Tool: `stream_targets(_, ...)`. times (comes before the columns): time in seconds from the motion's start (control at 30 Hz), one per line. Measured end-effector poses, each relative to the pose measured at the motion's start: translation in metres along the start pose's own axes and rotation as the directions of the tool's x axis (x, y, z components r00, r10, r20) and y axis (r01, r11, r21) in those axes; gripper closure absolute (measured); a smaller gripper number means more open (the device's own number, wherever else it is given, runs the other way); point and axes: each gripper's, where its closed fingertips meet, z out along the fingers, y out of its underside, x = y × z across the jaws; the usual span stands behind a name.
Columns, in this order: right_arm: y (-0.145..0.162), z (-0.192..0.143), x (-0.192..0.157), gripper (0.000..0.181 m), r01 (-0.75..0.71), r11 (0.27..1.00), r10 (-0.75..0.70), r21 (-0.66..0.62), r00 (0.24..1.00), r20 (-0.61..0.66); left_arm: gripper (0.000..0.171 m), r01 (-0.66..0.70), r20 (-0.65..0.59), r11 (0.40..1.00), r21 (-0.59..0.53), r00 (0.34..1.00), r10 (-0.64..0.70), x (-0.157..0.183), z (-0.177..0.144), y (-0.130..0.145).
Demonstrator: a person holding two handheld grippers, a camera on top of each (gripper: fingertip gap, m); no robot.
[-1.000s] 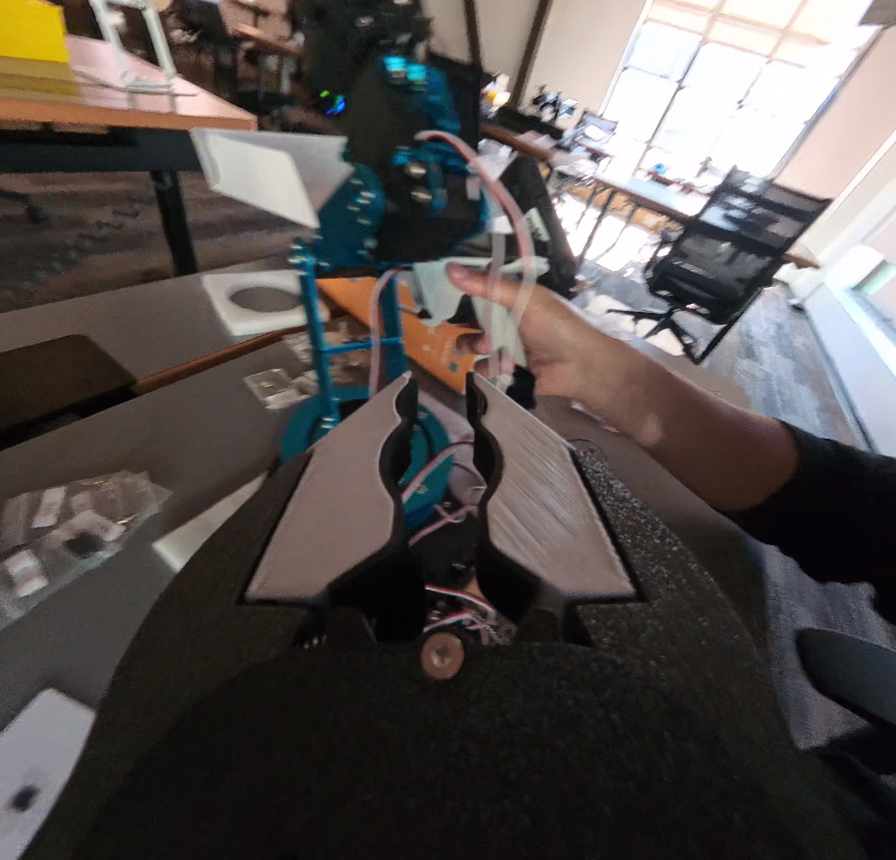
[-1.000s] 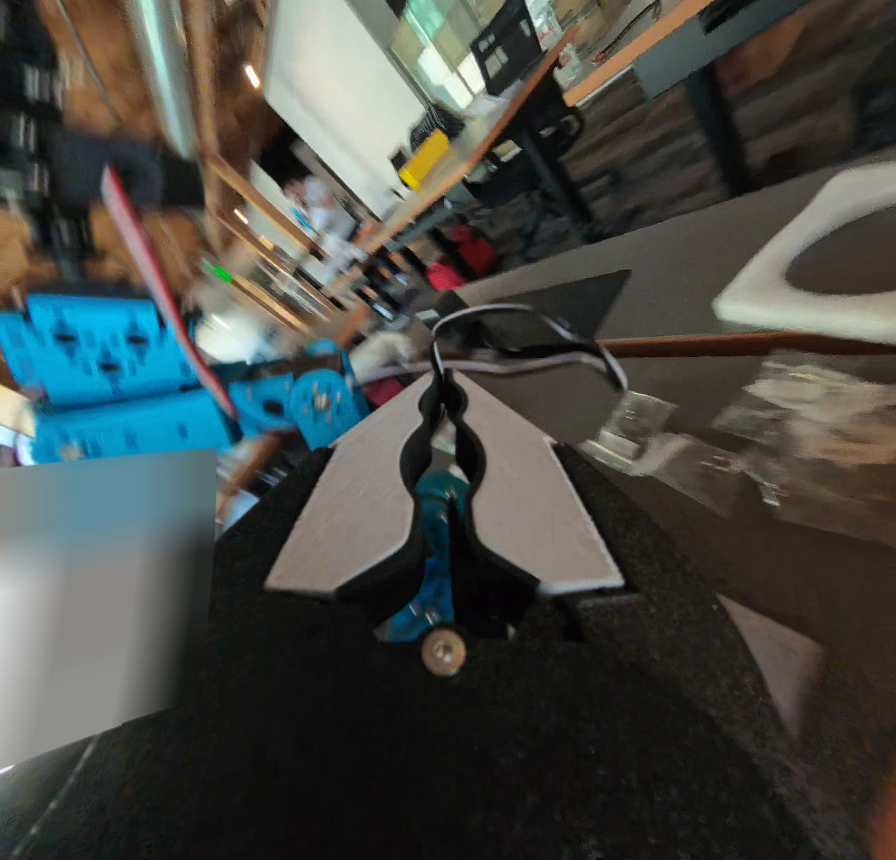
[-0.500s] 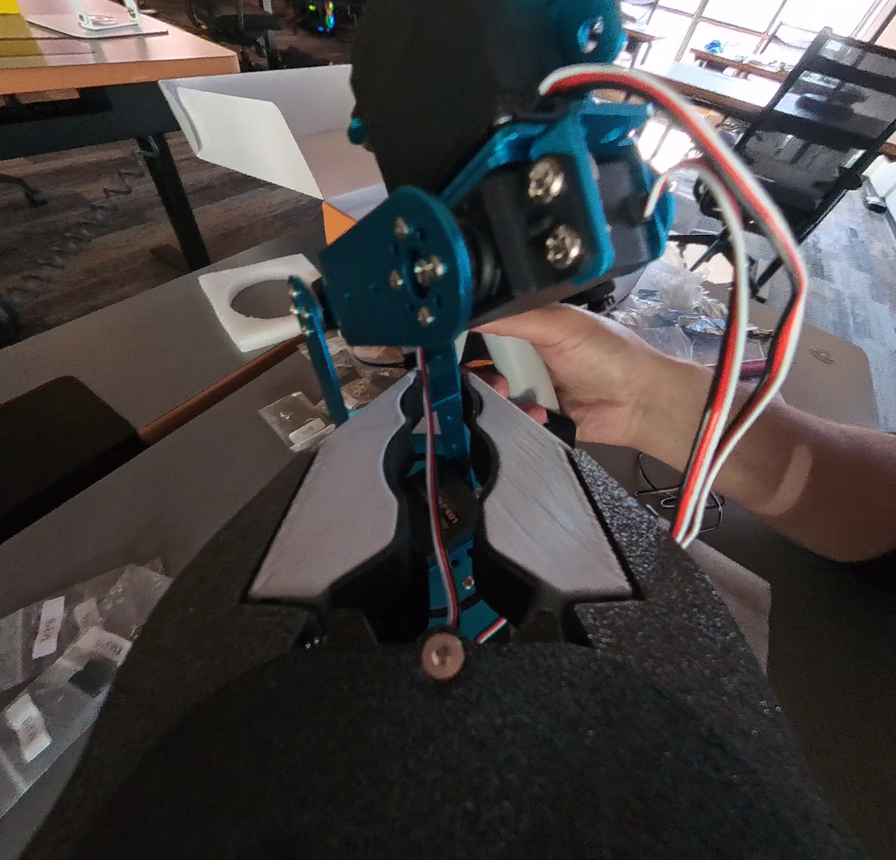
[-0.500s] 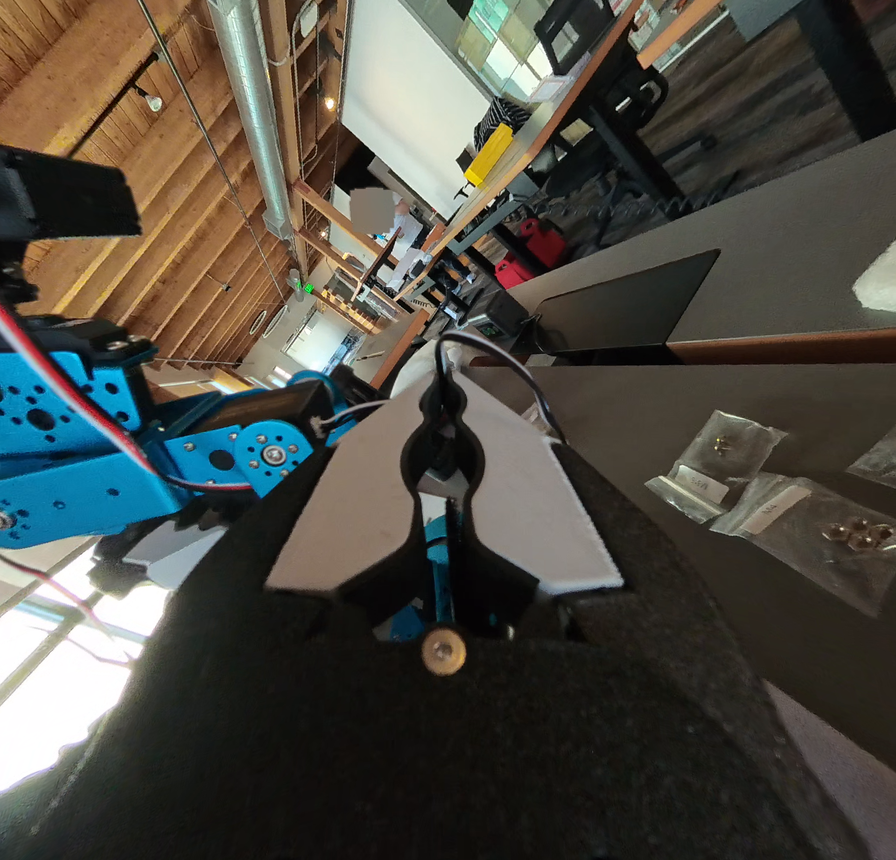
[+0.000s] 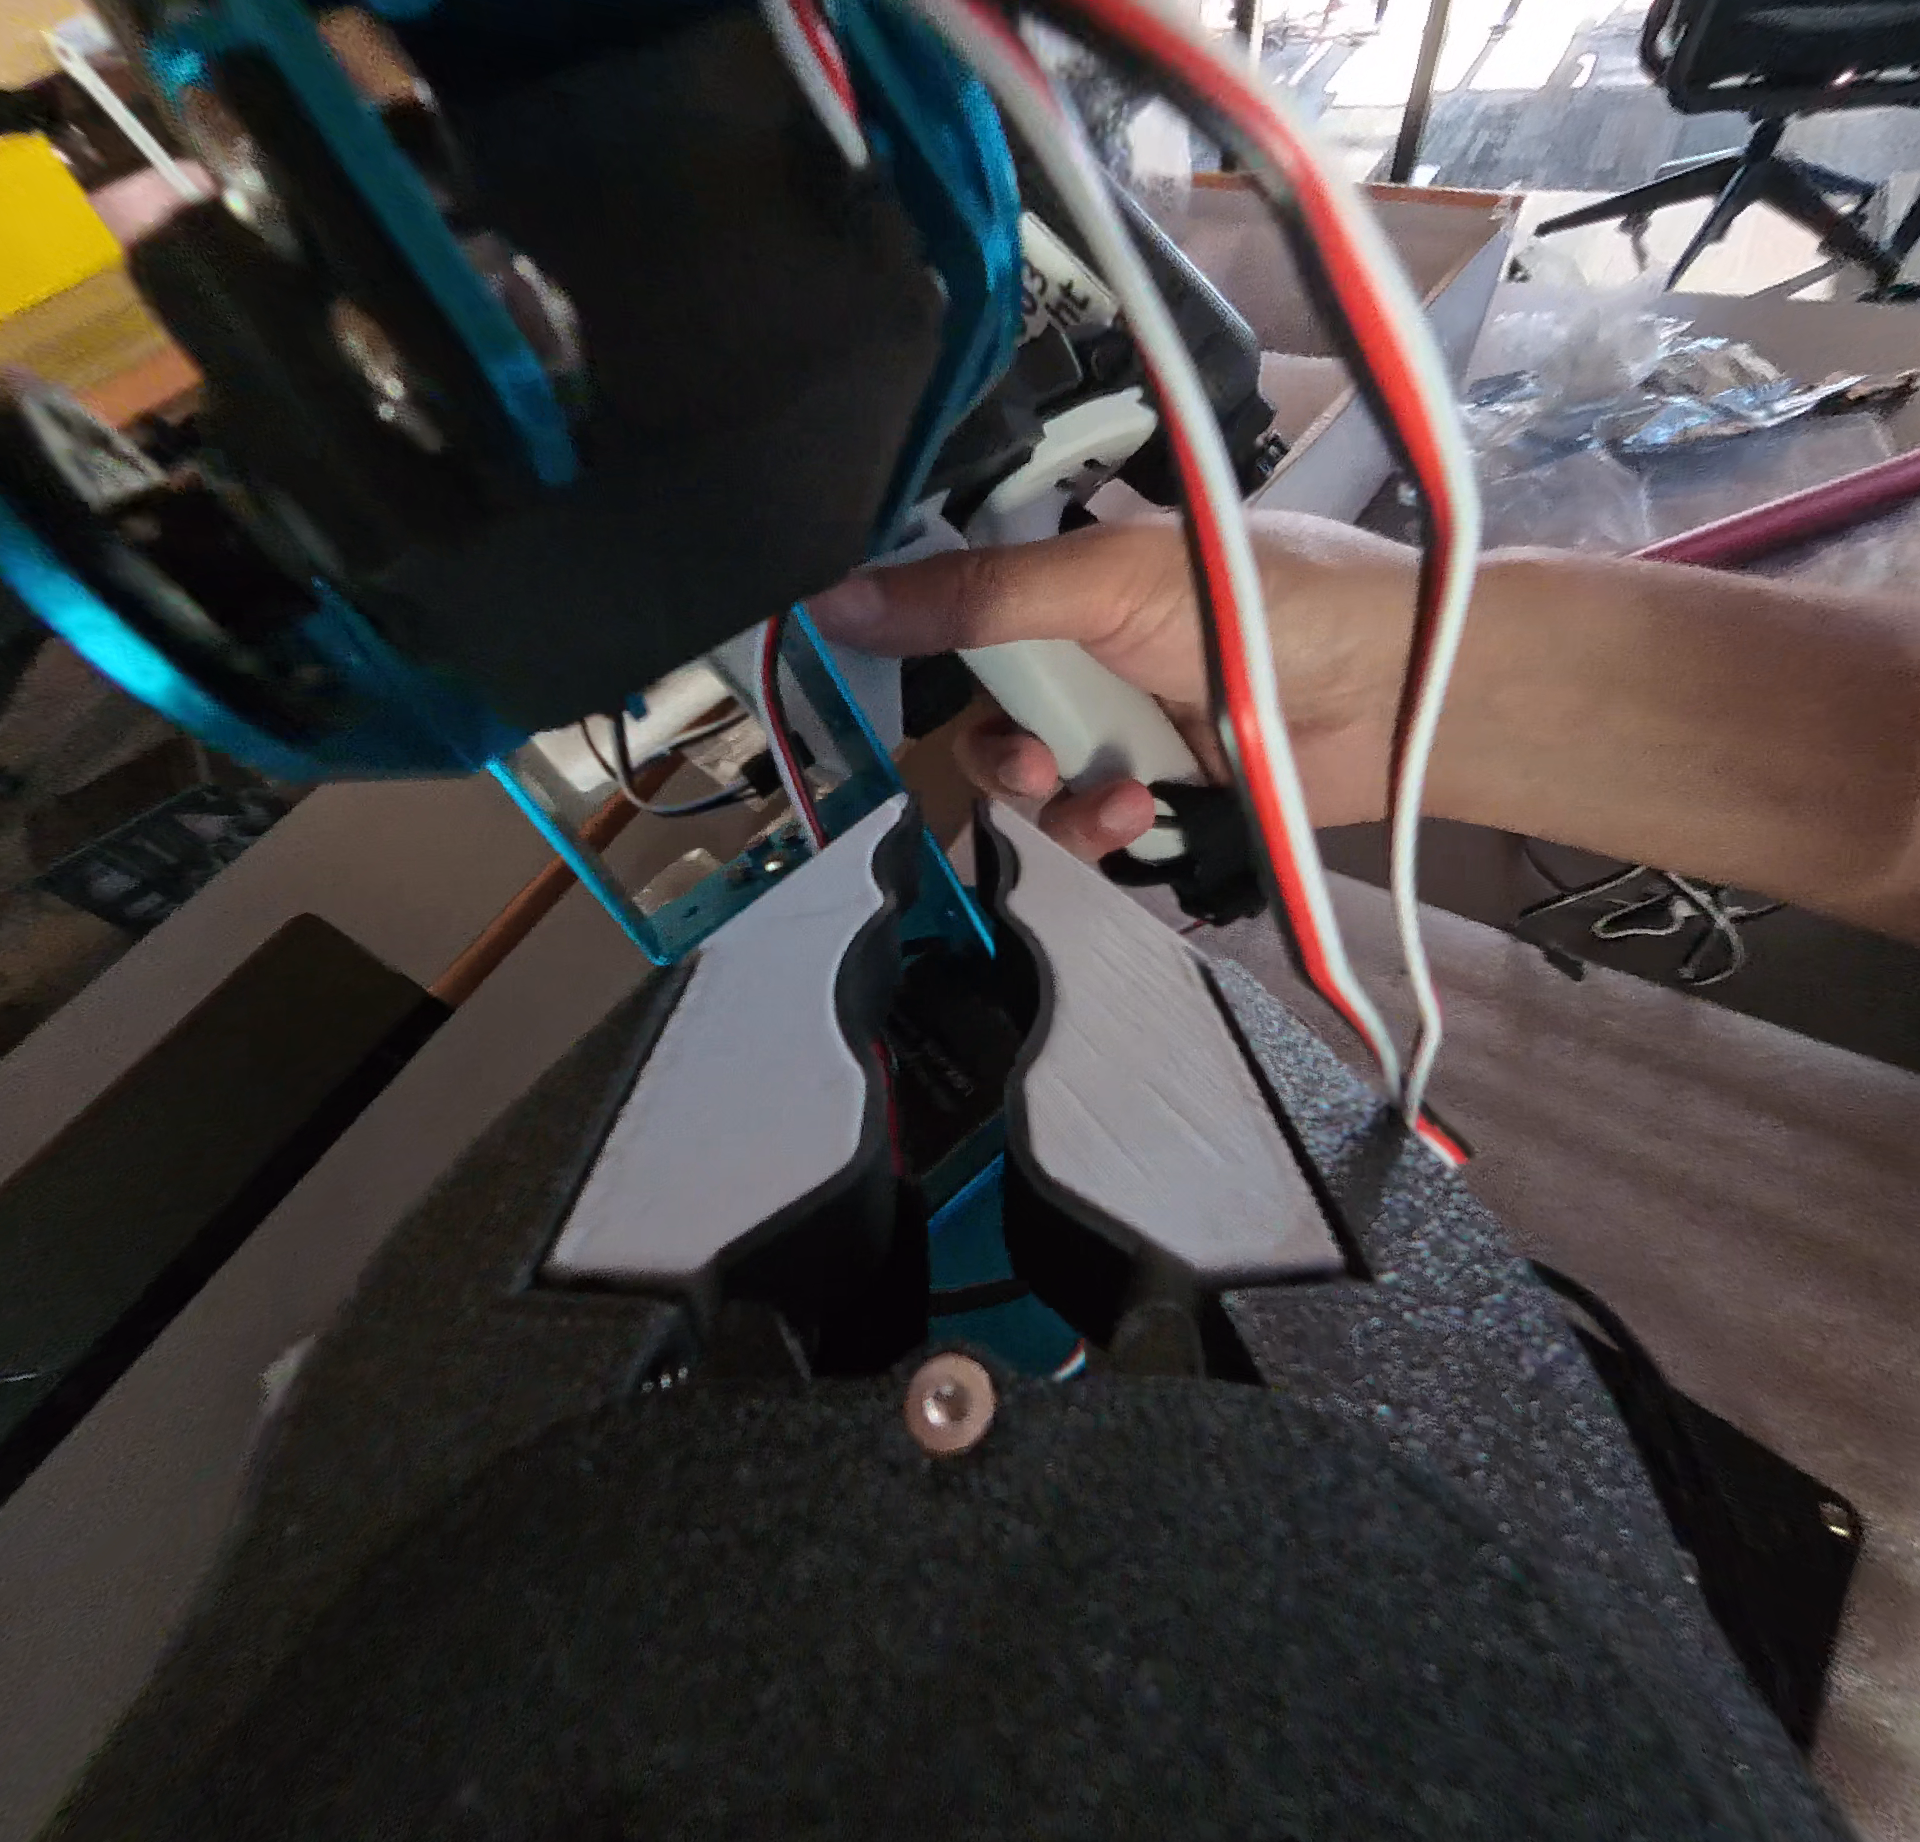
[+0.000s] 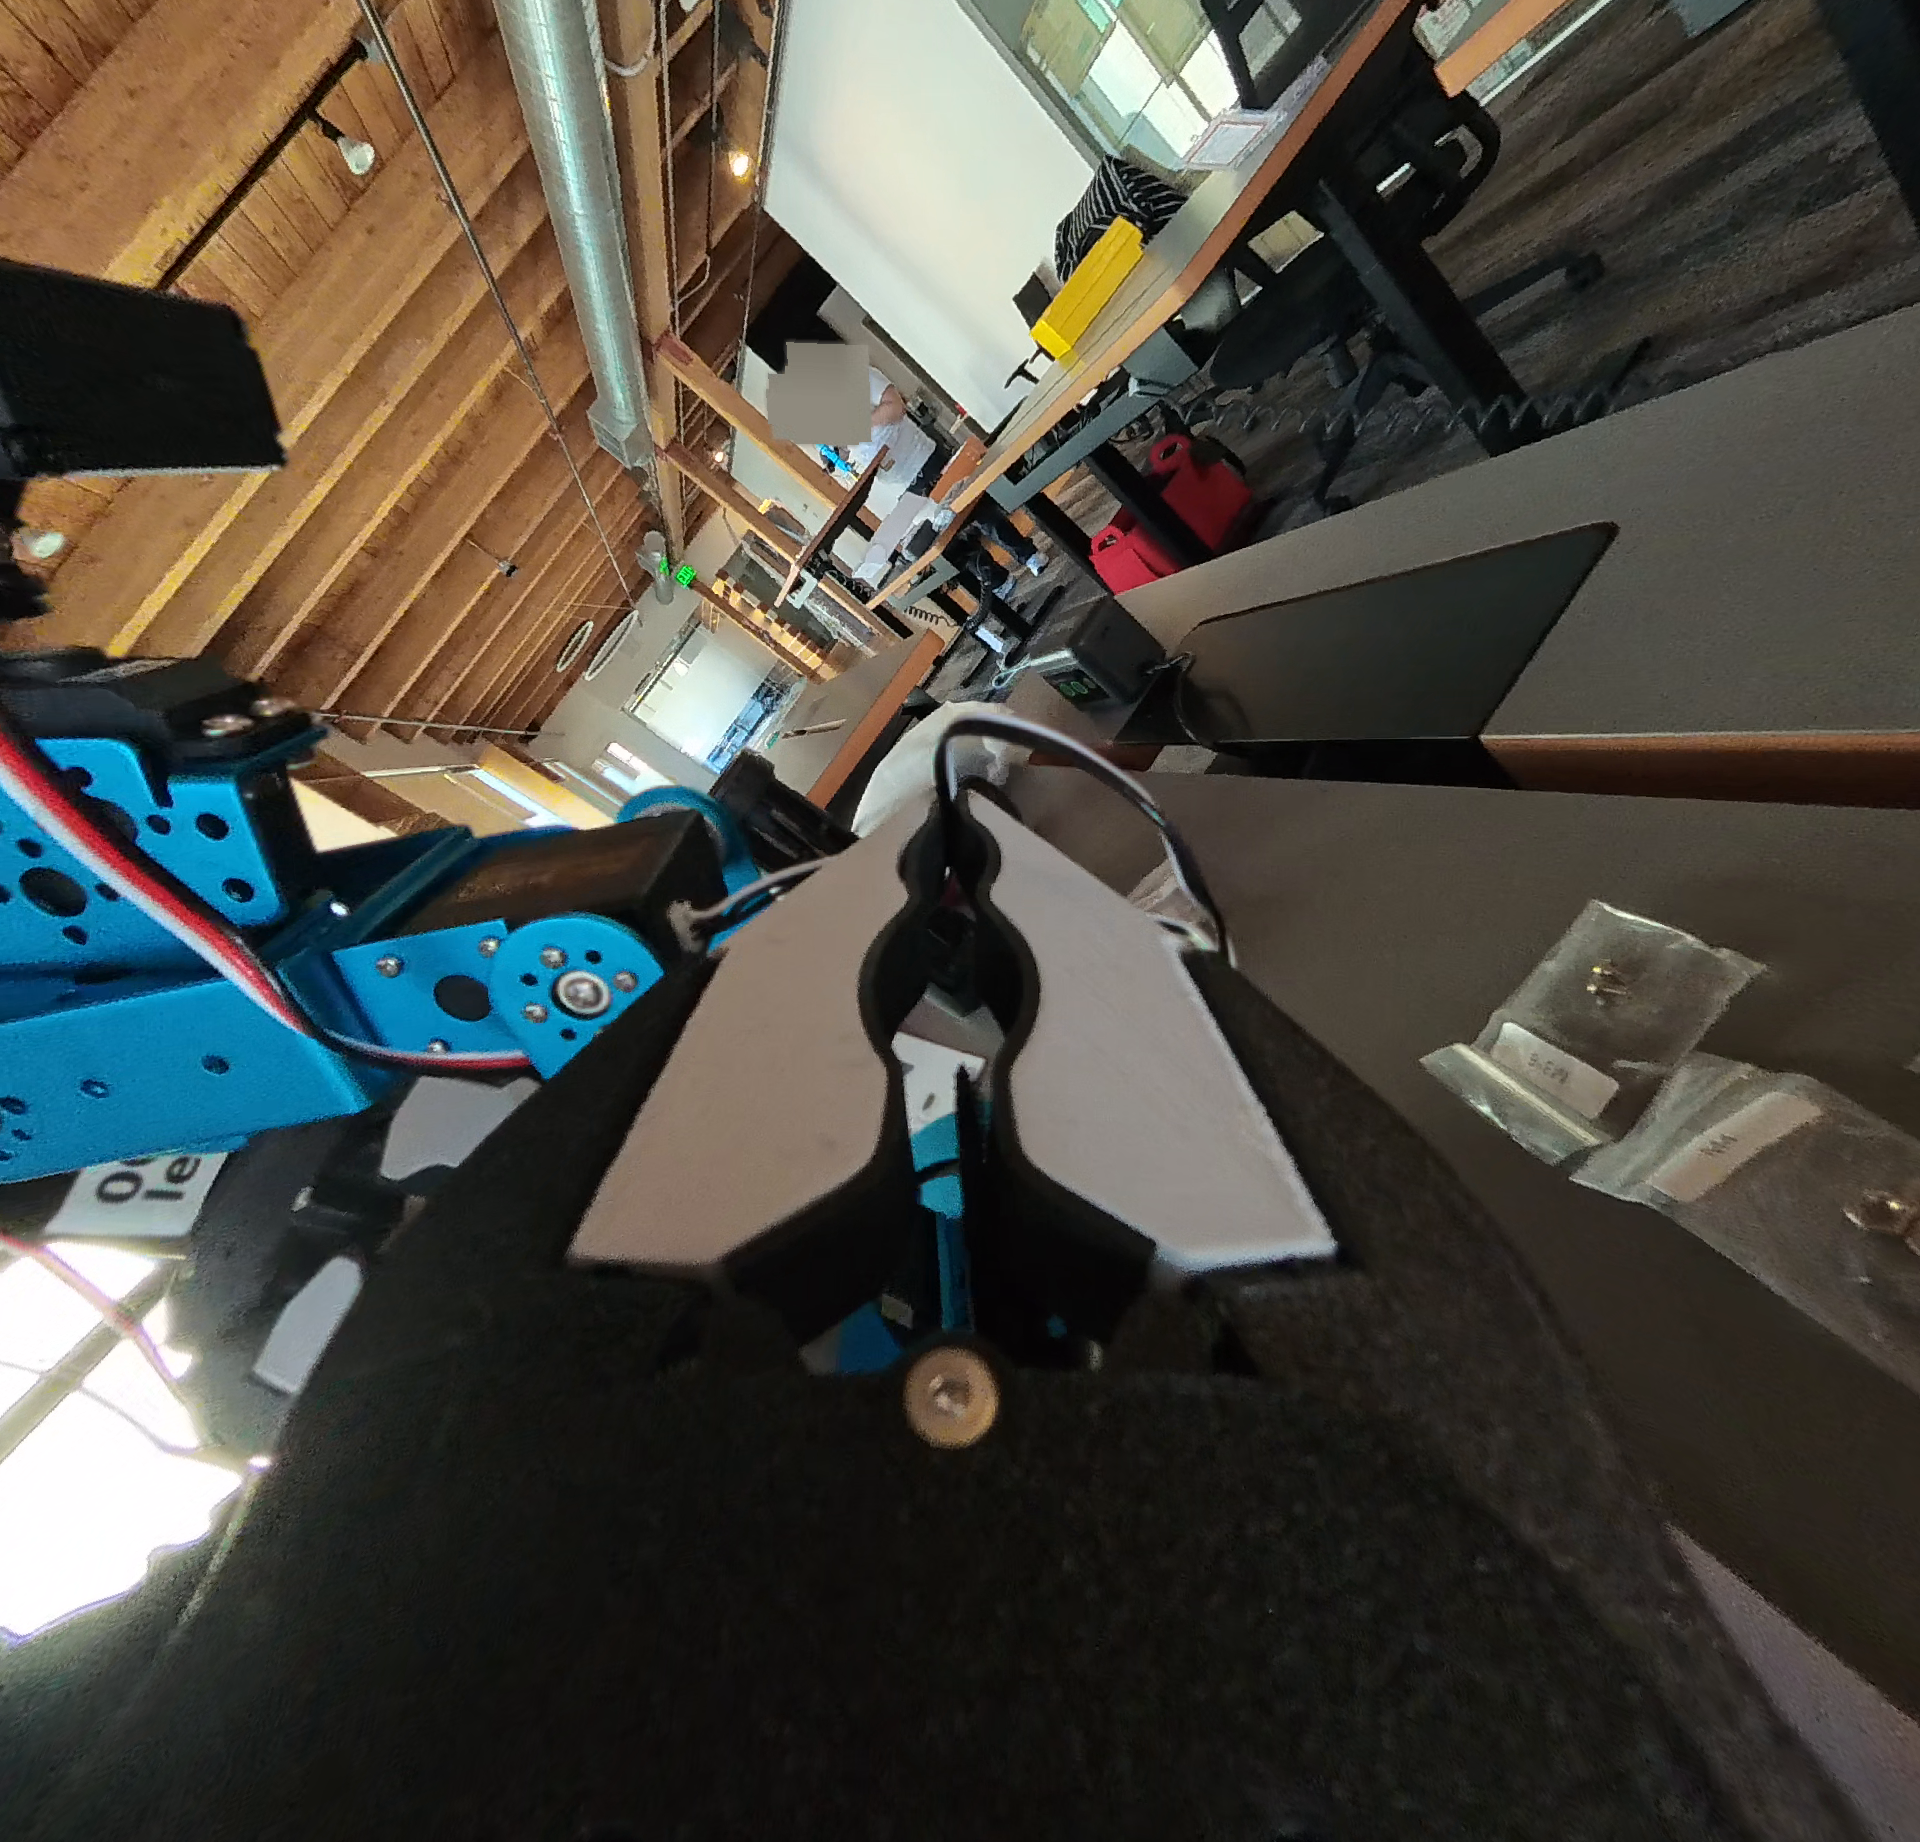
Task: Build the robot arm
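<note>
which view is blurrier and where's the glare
Left wrist view: the blue servo arm close to the lens and its red-white-black wires are motion-smeared, and the window is blown out. Right wrist view: mostly sharp, the blue arm and parts bags crisp; glare only at the lower-left window.

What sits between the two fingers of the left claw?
In the left wrist view, a blue metal bracket with a black servo sits between the left claw's fingers.
</note>
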Motion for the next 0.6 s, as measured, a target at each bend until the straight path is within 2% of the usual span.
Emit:
stream_targets(0.1, 0.002, 0.002, -0.007, 0.181, -0.012, 1.0, 0.013, -0.025, 0.999, 0.029, 0.171, -0.042, 0.036, 0.999, -0.011, 0.998, 0.043, -0.006, 0.0, -0.001)
stream_targets(0.2, 0.003, -0.001, -0.012, 0.181, -0.019, 0.999, 0.02, -0.04, 0.999, 0.037, 0.167, -0.084, 0.15, 0.996, -0.014, 0.985, 0.086, -0.023, -0.003, -0.005)
stream_targets(0.33, 0.006, -0.006, -0.019, 0.181, -0.061, 0.996, 0.066, -0.061, 0.995, 0.075, 0.165, -0.176, 0.175, 0.984, -0.033, 0.968, 0.179, -0.023, 0.001, -0.006)
stream_targets(0.47, 0.008, -0.007, -0.02, 0.181, -0.085, 0.993, 0.091, -0.079, 0.992, 0.086, 0.165, -0.346, 0.245, 0.933, -0.103, 0.9, 0.361, -0.026, 0.003, -0.007)
stream_targets(0.6, 0.013, -0.009, -0.023, 0.181, -0.139, 0.983, 0.153, -0.122, 0.981, 0.122, 0.157, -0.437, 0.276, 0.886, -0.152, 0.843, 0.463, -0.028, 0.003, -0.01)
